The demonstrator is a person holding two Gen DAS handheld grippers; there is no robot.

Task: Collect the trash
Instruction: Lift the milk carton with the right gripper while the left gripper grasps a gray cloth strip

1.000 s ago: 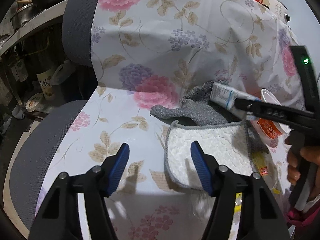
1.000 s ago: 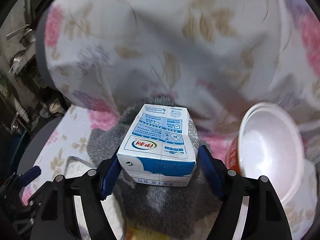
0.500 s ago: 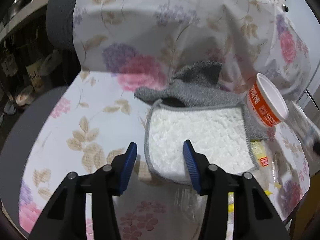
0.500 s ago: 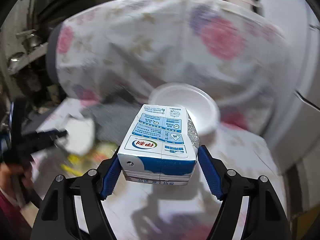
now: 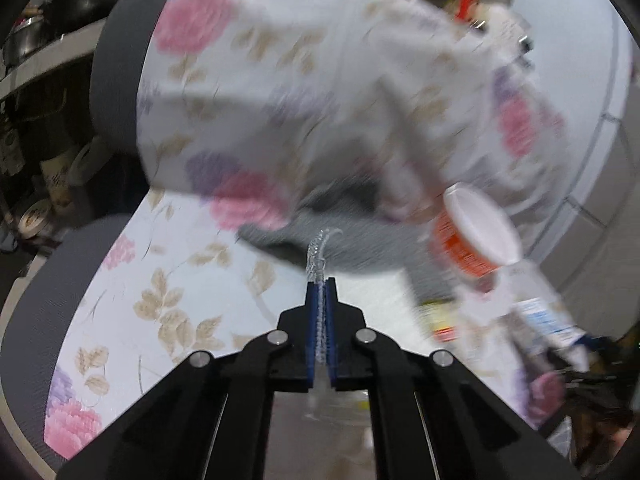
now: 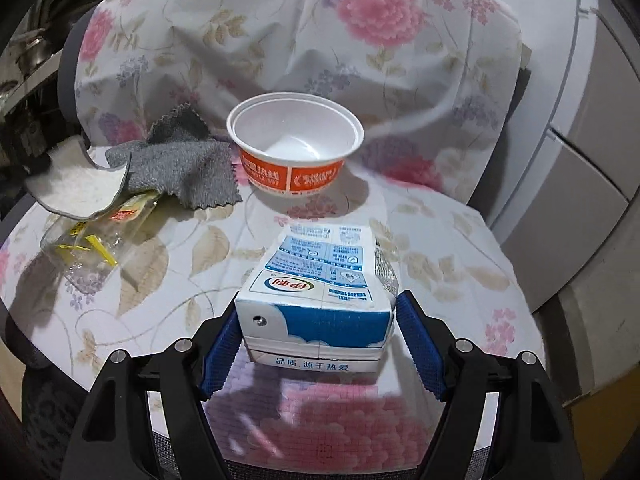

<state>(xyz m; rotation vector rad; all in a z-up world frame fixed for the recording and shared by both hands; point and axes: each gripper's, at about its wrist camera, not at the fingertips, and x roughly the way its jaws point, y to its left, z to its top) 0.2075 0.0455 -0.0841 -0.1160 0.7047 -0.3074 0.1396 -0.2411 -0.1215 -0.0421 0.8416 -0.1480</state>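
Observation:
My left gripper [image 5: 320,308] has its jaws closing right down on the crinkled edge of a clear plastic wrapper [image 5: 318,252], and the pads press on it. The rest of the wrapper hangs below the fingers. The right gripper [image 6: 320,320] is shut on a blue-and-white milk carton [image 6: 316,280] and holds it just above the front of the flowered seat [image 6: 440,248]. Behind the carton stands an orange-and-white paper bowl [image 6: 292,176], upright and empty. A clear wrapper with yellow bits [image 6: 84,248] lies at the seat's left in the right wrist view.
A grey cloth [image 6: 184,160] and a white cloth [image 6: 76,184] lie crumpled left of the bowl. The flowered cover also drapes the chair back [image 6: 280,40]. A pale cabinet [image 6: 580,160] stands close on the right. Cluttered shelves [image 5: 40,60] are at the far left.
The left gripper went from open over the white cloth to shut on clear plastic and rose. The right gripper carried the carton from above the grey cloth to the seat's front.

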